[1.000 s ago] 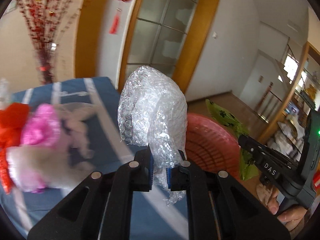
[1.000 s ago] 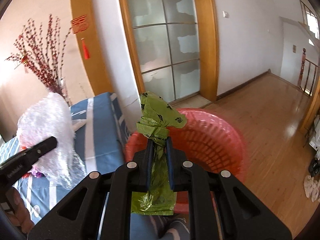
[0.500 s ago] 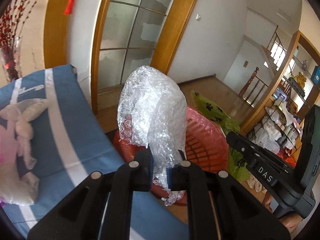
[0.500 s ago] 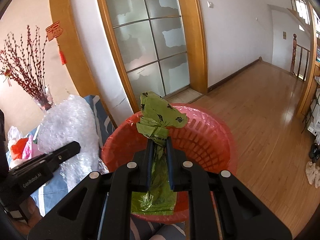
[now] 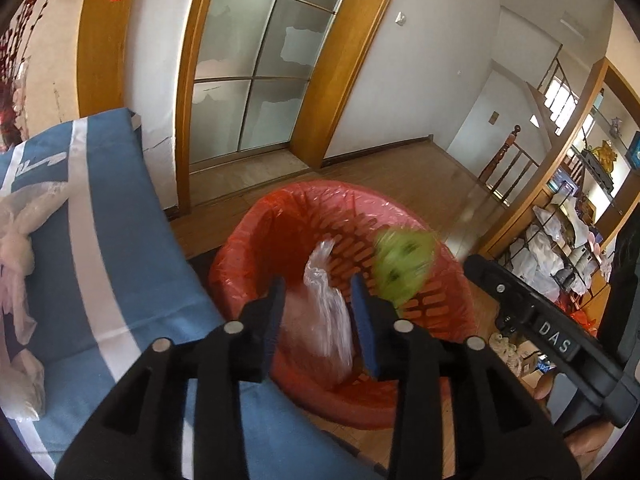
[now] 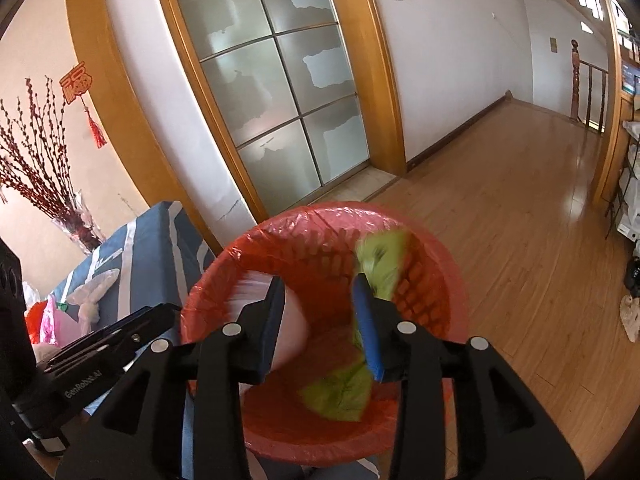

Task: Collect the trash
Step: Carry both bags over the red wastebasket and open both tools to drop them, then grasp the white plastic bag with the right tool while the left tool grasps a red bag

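Observation:
A red slatted basket point(image 5: 320, 190) lined with a thin red bag stands on the wooden floor beside the blue cloth. My left gripper point(image 5: 318, 284) hangs over its near rim with its jaws opening. A wad of clear bubble wrap point(image 5: 328, 312), blurred, drops between them into the basket, free of the pads. My right gripper point(image 6: 319, 280) is above the basket point(image 6: 340, 208) too, its jaws also opening. The green printed bag point(image 6: 380, 260) falls blurred past its right finger, its lower part point(image 6: 340, 388) down inside the basket. The bubble wrap point(image 6: 292, 332) shows as a pale blur.
A blue cloth with white stripes point(image 5: 120, 240) lies left of the basket, with white plastic bags point(image 5: 16, 240) and pink and red ones point(image 6: 44, 320) on it. A frosted glass door stands behind. Cluttered shelves point(image 5: 560, 240) line the right; bare wooden floor point(image 6: 520, 220) stretches beyond.
Both grippers, shut on their trash before, have moved over the basket and their jaws have parted. The bubble wrap and the green bag have come loose and are falling in.

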A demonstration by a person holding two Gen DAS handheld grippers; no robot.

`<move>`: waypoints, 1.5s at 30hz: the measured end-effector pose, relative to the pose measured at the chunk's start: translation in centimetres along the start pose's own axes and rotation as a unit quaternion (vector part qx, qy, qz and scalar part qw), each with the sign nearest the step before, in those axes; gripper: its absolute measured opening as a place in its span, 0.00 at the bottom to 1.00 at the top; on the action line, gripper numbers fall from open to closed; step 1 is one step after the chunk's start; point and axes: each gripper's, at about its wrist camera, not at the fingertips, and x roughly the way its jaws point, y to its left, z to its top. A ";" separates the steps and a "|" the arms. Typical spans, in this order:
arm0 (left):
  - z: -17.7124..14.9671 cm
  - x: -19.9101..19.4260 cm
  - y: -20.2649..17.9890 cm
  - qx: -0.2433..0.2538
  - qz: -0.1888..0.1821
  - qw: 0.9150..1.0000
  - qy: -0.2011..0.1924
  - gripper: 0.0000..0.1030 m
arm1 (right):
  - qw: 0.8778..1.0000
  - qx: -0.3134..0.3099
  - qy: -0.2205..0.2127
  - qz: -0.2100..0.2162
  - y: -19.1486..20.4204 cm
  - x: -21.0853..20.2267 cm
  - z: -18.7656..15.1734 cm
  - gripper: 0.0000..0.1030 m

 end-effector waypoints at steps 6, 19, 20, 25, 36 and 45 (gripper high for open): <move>-1.2 -2.0 1.7 -0.008 0.024 1.000 -0.011 0.50 | 1.000 -0.007 -0.001 -0.011 0.3 -0.5 -0.3 0.44; -4.1 -12.6 6.8 -0.025 0.108 0.990 -0.086 0.63 | 0.996 -0.086 -0.003 0.036 7.7 -2.2 -1.6 0.46; -4.4 -13.4 7.2 -0.028 0.116 0.988 -0.093 0.63 | 0.995 -0.092 0.000 0.045 8.5 -2.2 -1.9 0.46; -6.6 -18.8 11.2 -0.060 0.182 0.973 -0.126 0.64 | 0.986 -0.130 0.025 0.102 13.9 -2.0 -3.8 0.46; -11.3 -27.0 21.8 -0.183 0.292 0.929 -0.139 0.66 | 0.950 -0.210 0.086 0.217 26.2 -1.0 -8.8 0.46; -13.2 -29.3 26.8 -0.222 0.321 0.911 -0.134 0.66 | 0.942 -0.209 0.102 0.242 29.7 0.3 -10.3 0.58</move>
